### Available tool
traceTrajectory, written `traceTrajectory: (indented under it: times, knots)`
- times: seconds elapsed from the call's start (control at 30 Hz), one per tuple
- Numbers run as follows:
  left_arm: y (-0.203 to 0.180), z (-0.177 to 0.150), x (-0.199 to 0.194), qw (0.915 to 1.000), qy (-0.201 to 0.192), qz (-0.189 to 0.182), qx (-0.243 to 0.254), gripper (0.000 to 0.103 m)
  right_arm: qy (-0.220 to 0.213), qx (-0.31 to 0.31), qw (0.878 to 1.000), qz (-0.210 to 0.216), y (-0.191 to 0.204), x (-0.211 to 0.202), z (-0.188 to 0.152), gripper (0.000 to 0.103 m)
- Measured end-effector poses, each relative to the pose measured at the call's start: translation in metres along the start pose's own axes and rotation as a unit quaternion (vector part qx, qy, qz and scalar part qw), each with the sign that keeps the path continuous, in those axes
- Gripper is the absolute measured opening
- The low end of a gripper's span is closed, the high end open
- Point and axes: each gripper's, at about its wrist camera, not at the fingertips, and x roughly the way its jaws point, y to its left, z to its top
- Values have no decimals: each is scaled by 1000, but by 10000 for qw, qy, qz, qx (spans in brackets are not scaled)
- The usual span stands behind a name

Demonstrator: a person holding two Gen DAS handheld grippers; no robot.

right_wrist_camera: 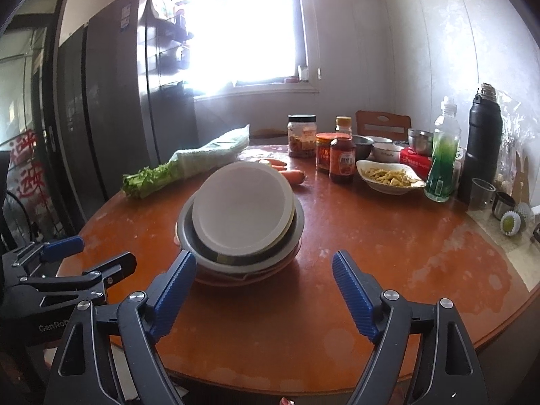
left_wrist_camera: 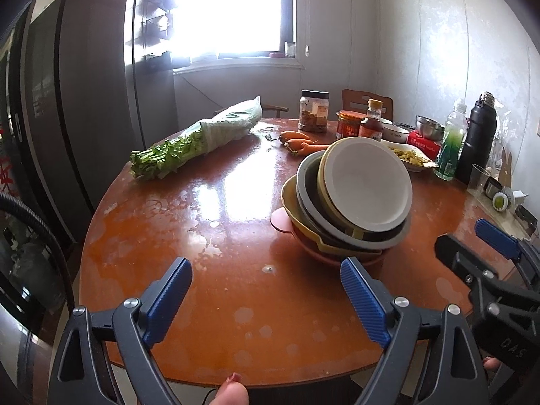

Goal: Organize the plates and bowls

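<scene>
A leaning stack of bowls and plates (left_wrist_camera: pixel 351 202) stands on the round orange-brown table (left_wrist_camera: pixel 202 287): a white-lined bowl (left_wrist_camera: pixel 369 182) on top, tilted, then grey, yellow and pink pieces below. In the right wrist view the stack (right_wrist_camera: pixel 241 219) is just beyond my fingers. My left gripper (left_wrist_camera: pixel 266 278) is open and empty, left of and in front of the stack. My right gripper (right_wrist_camera: pixel 265 270) is open and empty, its left fingertip close to the stack's front rim. Each gripper shows in the other's view (left_wrist_camera: pixel 479 246) (right_wrist_camera: pixel 94 253).
Wrapped greens (left_wrist_camera: pixel 195 141) and carrots (left_wrist_camera: pixel 298 143) lie at the back. Jars and a sauce bottle (right_wrist_camera: pixel 341 155), a dish of food (right_wrist_camera: pixel 388 175), metal bowls, a green bottle (right_wrist_camera: pixel 442 165), a black flask (right_wrist_camera: pixel 481 145) and small cups crowd the back right. A fridge (right_wrist_camera: pixel 111 101) stands left.
</scene>
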Motion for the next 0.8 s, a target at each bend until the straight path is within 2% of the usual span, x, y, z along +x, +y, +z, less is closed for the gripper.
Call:
traceTrajectory:
  times: [0.2, 0.5, 0.8]
  knots:
    - [0, -6, -2, 10000, -8, -2, -31, 90, 90, 33, 10000, -7, -1, 1, -13, 84]
    - [-10, -25, 9, 9997, 230, -4, 1, 90, 329, 21, 9994, -34, 0, 9, -32, 84]
    - [-10, -30, 19, 9991, 401, -41, -97, 90, 412, 109, 9991, -27, -7, 11, -38, 84]
